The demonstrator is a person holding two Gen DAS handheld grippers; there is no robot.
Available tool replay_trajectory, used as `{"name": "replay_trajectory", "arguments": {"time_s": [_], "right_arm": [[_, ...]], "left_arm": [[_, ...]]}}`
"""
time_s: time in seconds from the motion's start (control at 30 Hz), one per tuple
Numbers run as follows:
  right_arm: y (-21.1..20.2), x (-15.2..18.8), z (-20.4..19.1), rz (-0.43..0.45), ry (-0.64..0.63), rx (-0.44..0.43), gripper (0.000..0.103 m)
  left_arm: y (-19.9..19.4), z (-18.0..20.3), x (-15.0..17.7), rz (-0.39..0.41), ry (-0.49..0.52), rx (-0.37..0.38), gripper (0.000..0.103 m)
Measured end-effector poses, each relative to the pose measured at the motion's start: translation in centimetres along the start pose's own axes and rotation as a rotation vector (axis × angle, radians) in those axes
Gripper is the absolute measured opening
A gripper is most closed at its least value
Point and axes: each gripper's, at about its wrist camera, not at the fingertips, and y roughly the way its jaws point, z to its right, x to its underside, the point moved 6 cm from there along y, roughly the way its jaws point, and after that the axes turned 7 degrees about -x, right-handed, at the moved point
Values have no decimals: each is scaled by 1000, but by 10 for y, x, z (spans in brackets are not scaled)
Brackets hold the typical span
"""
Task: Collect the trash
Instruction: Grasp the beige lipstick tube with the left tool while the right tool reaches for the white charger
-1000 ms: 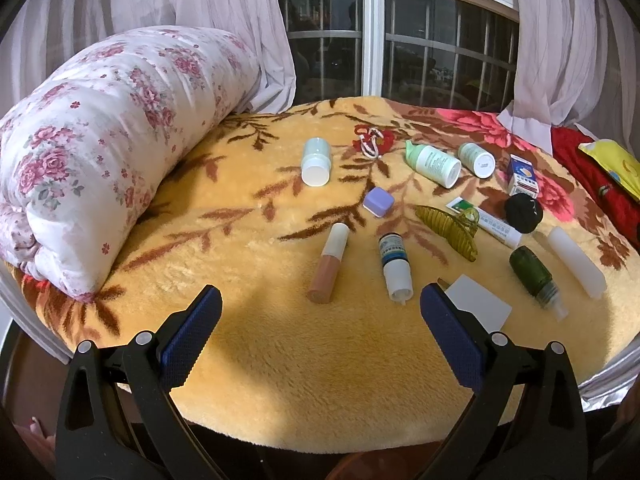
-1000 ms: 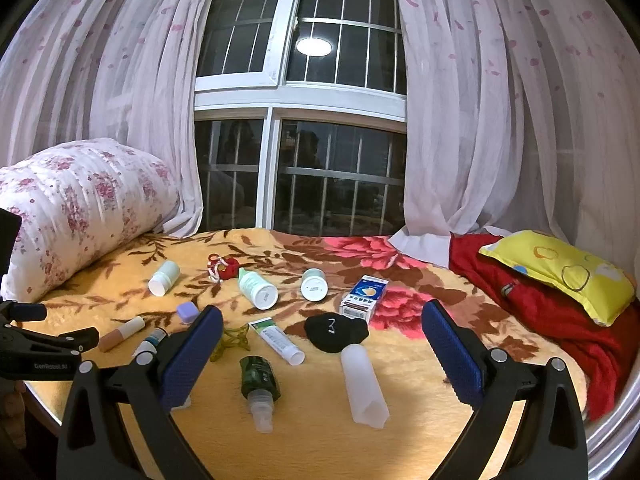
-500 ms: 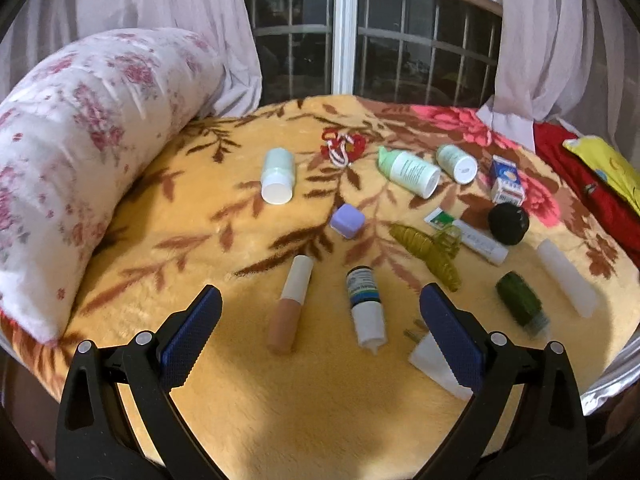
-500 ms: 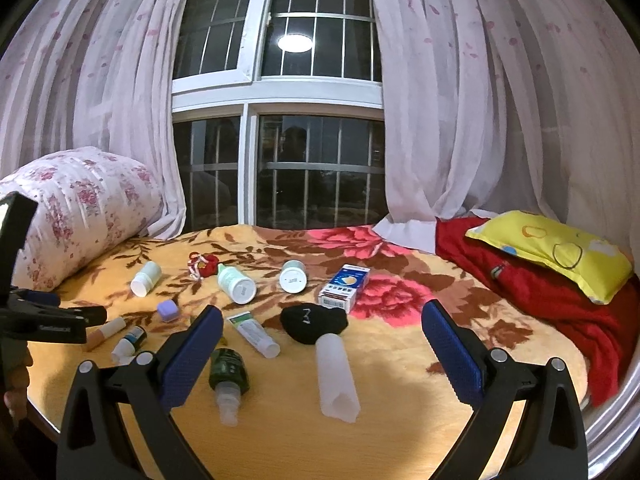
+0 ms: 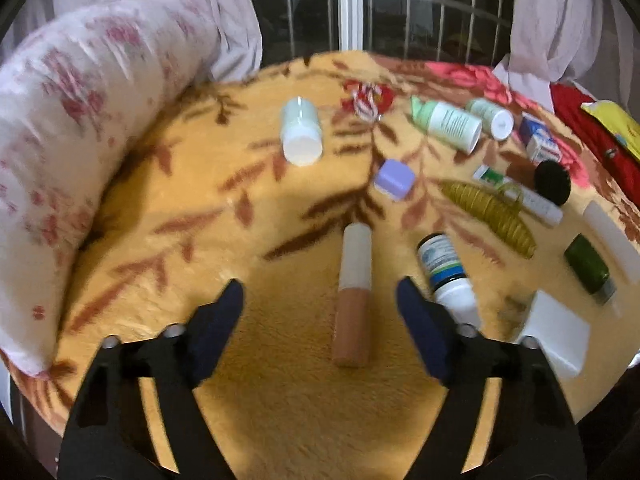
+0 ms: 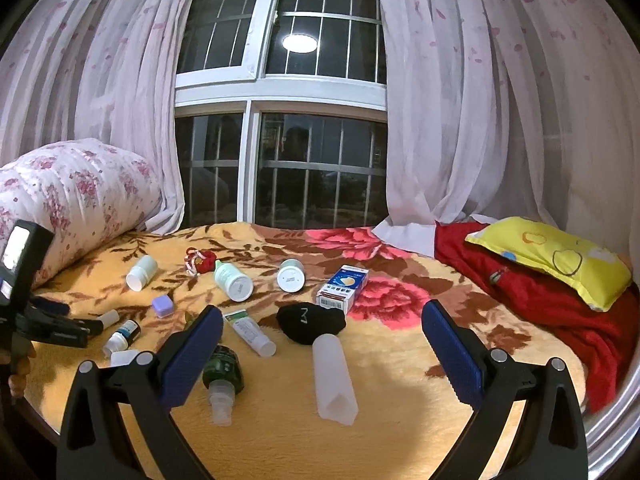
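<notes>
Left gripper [image 5: 320,300]: our fingers are about half open and closing, with the tube [image 5: 353,294] lying between them. The pads aren't on it yet, so nothing is held.

Right gripper [image 6: 322,344]: fingers wide open and empty, hovering over the near side of the bed [image 6: 400,432]. The clear sleeve [image 6: 334,380] lies below the gap, not gripped.

Tube: near-left part of the bed, lying pointing away from us, white cap at the far end and tan body at the near end.

Neighbours: the dropper bottle [image 5: 446,276] sits just right of the tube, right beside our right finger. The white card [image 5: 556,330] is further right. The purple cube [image 5: 394,179] and white bottle [image 5: 301,136] are well beyond.

Step in hand: we reckon it's the pick on the tube.

How to do it well: centre the gap on the tan body, not the cap, and come down low enough that the pads meet its sides instead of skating over the top.

Watch out: the plush blanket is soft, so the tube may roll or sink. Keep our right finger clear of the dropper bottle.

Left view: a bit blurred, so exact clearance is hard to call.
</notes>
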Motion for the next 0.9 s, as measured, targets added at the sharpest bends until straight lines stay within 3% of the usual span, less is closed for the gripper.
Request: {"name": "replay_trajectory", "arguments": {"time_s": [0.17,0.27,0.33,0.43,0.63,0.73,0.8,0.9], "right_arm": [[0,0,-1,-2,8,-7,98],[2,1,-1,-12,13,-13,98],[1,1,-1,-10,11,-12,98],[1,1,0,-8,15,-13,98],[5,3,-5,-28,18,-48,98],[8,3,-24,-57,25,-157,98],[12,3,-50,-86,12,-263,98],[19,12,-92,-134,-62,-350,98]], "left_arm": [[10,-2,2,-5,3,-6,62],[11,4,0,4,22,11,47],[13,5,-4,6,5,62,29],[18,4,-7,0,-29,104,18],[14,0,-4,11,-75,143,17],[3,-5,0,23,-91,131,17],[-8,-9,5,41,-91,119,17],[-23,-17,14,58,-89,116,17]]}}
